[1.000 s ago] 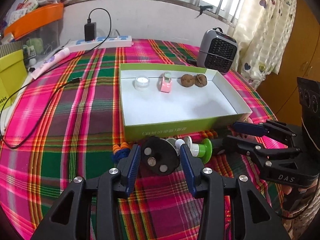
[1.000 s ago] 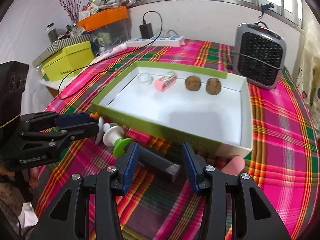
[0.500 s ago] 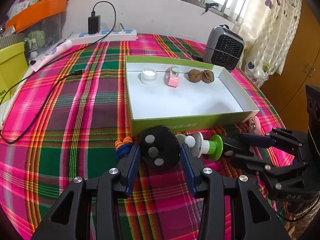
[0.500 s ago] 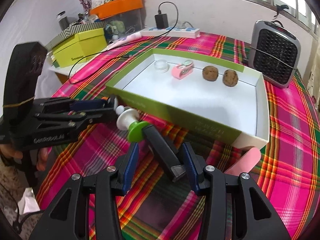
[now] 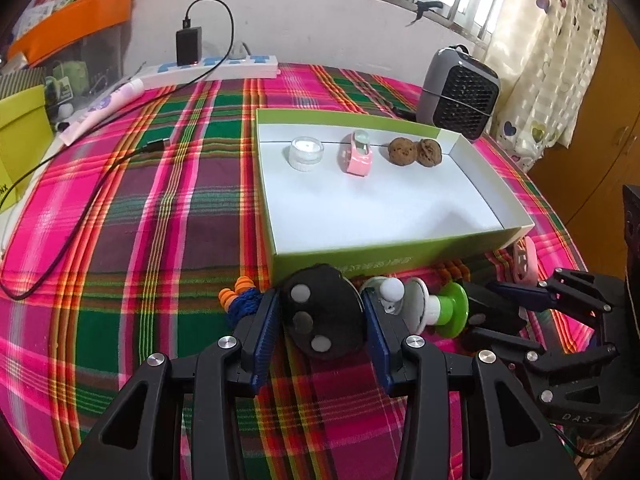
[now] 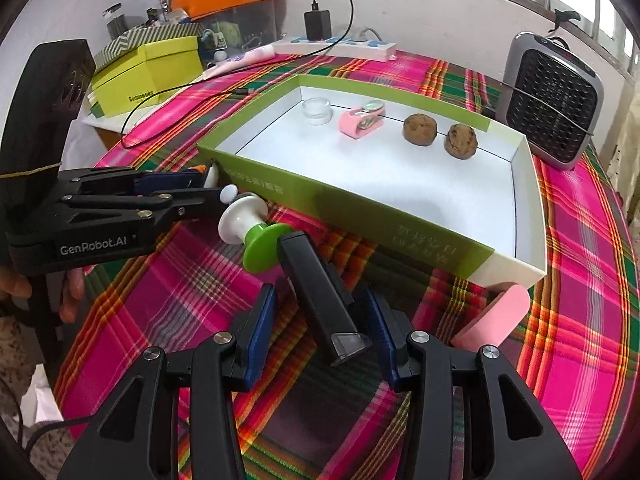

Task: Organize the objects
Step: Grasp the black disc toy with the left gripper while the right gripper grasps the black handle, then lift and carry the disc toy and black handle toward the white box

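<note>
On the worktop spread with a pink-and-green plaid cloth (image 5: 168,208), the sorting looks roughly half done, judging by what lies where. Going left to right along the far wall of the shallow white tray with green outer walls (image 5: 400,252), four things already stand in a row: a small clear round jar (image 5: 306,153), a pink tape-measure-like case (image 5: 357,155), and two brown walnut-like balls (image 5: 402,151) (image 5: 430,153). The rest waits outside, along the tray's near wall. Farthest left is a blue knotted cord with orange ends (image 5: 239,300), just beside the left tool (image 5: 322,320), whose blue pads sit against both sides of a black round disc with grey dots (image 5: 320,316); it appears clamped on it, and whether the disc is off the cloth I cannot tell. Next comes a white-and-green spool-shaped plastic piece (image 6: 250,232) lying on its side, then a long black rectangular bar with a clear end (image 6: 320,296), which lies between the spread fingers of the right tool (image 6: 322,332), neither pad touching it. Farthest right, a pink flat oval piece (image 6: 494,316) leans near the tray's corner. So five items seem left to bring in, the disc likely first.
</note>
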